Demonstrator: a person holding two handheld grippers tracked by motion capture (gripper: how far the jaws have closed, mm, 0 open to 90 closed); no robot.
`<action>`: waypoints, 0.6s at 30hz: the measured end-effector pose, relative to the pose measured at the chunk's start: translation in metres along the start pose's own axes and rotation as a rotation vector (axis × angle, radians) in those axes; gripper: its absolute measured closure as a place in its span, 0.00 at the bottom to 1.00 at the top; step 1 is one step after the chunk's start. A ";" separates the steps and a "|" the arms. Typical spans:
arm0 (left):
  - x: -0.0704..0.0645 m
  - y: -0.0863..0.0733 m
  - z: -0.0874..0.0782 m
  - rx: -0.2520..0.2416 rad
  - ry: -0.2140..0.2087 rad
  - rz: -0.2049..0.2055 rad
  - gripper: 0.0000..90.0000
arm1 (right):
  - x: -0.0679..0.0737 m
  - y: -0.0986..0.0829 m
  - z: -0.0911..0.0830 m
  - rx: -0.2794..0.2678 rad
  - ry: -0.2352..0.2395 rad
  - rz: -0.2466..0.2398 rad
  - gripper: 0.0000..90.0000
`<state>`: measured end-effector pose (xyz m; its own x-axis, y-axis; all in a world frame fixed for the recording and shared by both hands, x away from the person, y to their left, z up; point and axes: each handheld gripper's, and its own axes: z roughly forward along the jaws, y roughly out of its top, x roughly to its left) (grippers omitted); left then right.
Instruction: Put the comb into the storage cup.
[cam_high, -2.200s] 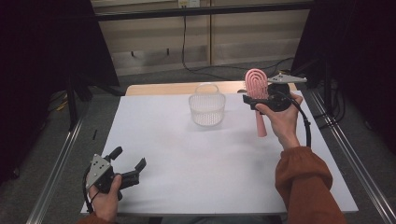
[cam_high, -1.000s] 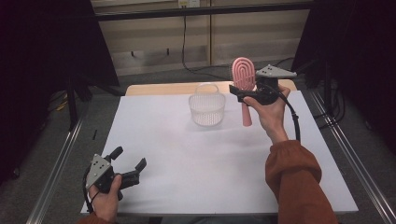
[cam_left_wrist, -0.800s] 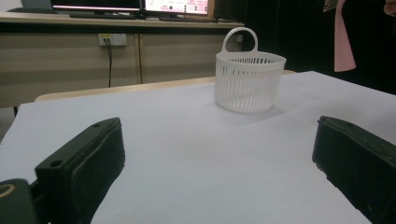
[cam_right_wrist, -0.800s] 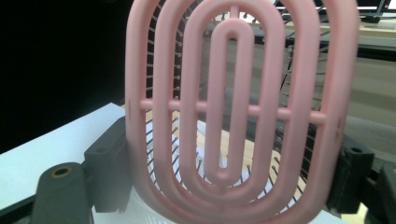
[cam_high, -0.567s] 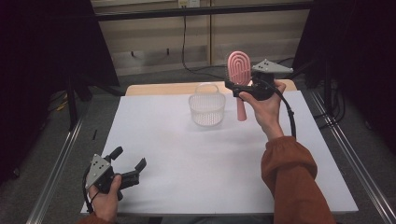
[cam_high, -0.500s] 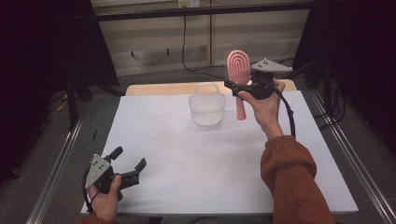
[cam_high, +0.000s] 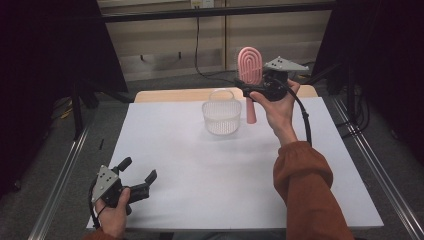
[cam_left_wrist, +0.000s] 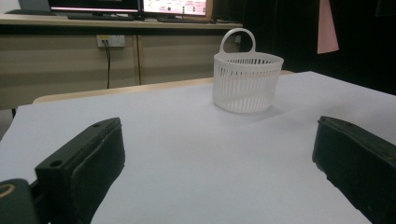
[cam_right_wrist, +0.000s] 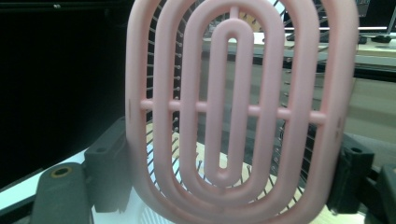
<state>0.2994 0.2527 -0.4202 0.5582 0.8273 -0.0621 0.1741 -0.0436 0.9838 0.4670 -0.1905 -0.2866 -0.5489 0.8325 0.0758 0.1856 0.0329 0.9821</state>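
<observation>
A pink hairbrush (cam_high: 249, 75) stands upright in the air, head up, handle hanging down, with my right gripper (cam_high: 254, 90) shut on it just right of a white slotted basket (cam_high: 222, 113). In the right gripper view the brush's vented oval head (cam_right_wrist: 238, 112) sits between the two black jaws. The basket (cam_left_wrist: 247, 77) stands upright at the far middle of the white table, handle raised. My left gripper (cam_high: 136, 172) rests open near the table's front left corner, nothing between its fingers (cam_left_wrist: 86, 165).
The white table top (cam_high: 200, 165) stretches between the grippers, with a wooden strip (cam_high: 170, 95) along its far edge. Metal rails (cam_high: 370, 165) run along both sides. Monitors on a counter (cam_left_wrist: 121, 14) stand behind the table.
My right gripper has carried the brush up and to the left, from beside the basket's right to closer above its right rim. The left gripper has stayed still.
</observation>
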 end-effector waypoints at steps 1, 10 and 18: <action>0.000 0.000 0.000 -0.001 0.000 -0.003 0.03 | 0.001 0.000 0.002 0.000 0.002 0.000 0.22; 0.000 0.000 0.000 0.000 -0.002 -0.001 0.03 | 0.004 -0.001 0.018 0.009 0.003 -0.035 0.22; 0.000 0.000 0.000 -0.001 -0.003 -0.008 0.03 | 0.011 0.004 0.029 0.003 0.020 -0.053 0.22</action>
<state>0.2990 0.2527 -0.4203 0.5596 0.8258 -0.0701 0.1777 -0.0369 0.9834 0.4856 -0.1655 -0.2869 -0.5744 0.8181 0.0271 0.1578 0.0782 0.9844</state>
